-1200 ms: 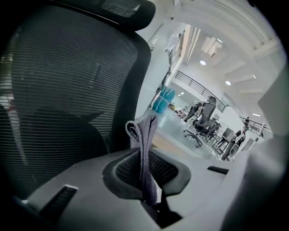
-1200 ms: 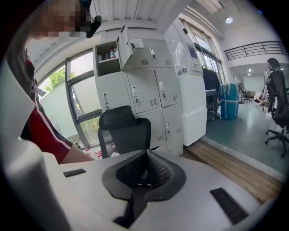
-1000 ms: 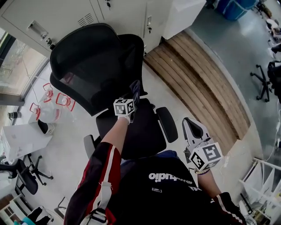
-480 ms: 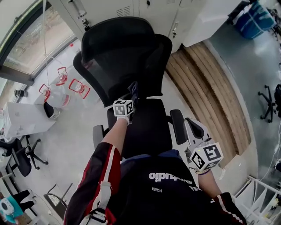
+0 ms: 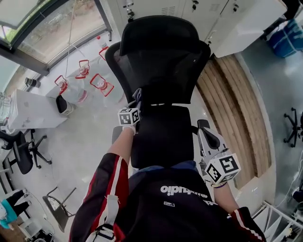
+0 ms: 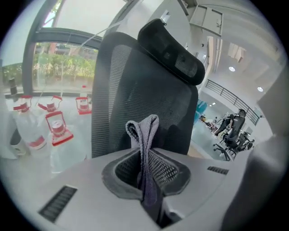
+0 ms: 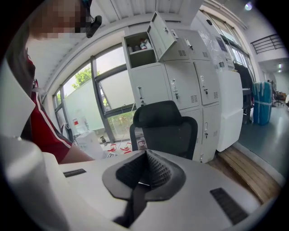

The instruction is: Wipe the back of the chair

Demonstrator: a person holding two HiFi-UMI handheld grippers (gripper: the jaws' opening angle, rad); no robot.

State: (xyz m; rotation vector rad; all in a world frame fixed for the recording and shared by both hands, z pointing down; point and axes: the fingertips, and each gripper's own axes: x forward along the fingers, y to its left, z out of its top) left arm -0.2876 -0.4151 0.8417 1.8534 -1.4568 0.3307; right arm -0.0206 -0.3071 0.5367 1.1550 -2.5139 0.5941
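Note:
A black office chair stands in front of me, its mesh back [image 5: 161,66] facing me above the seat [image 5: 163,134]. My left gripper [image 5: 137,100] is raised at the lower left of the chair back and is shut on a folded grey cloth [image 5: 138,94]. In the left gripper view the cloth [image 6: 144,140] sticks up from the left gripper [image 6: 146,169], just short of the mesh back [image 6: 135,99] and below the headrest [image 6: 174,54]. My right gripper [image 5: 205,131] hangs by the chair's right armrest, shut and holding nothing. In the right gripper view the right gripper [image 7: 145,173] points at the chair [image 7: 165,128] from farther off.
White lockers [image 5: 161,9] stand behind the chair, one with an open door [image 7: 160,34]. A wooden platform [image 5: 232,108] lies to the right. Water jugs with red labels [image 5: 97,82], a white table [image 5: 28,113] and other chairs [image 5: 19,156] are on the left.
The head view has swung, so the chair now sits upright in the middle of the picture. My left gripper with the cloth stays near the lower part of the back. The right gripper has barely moved.

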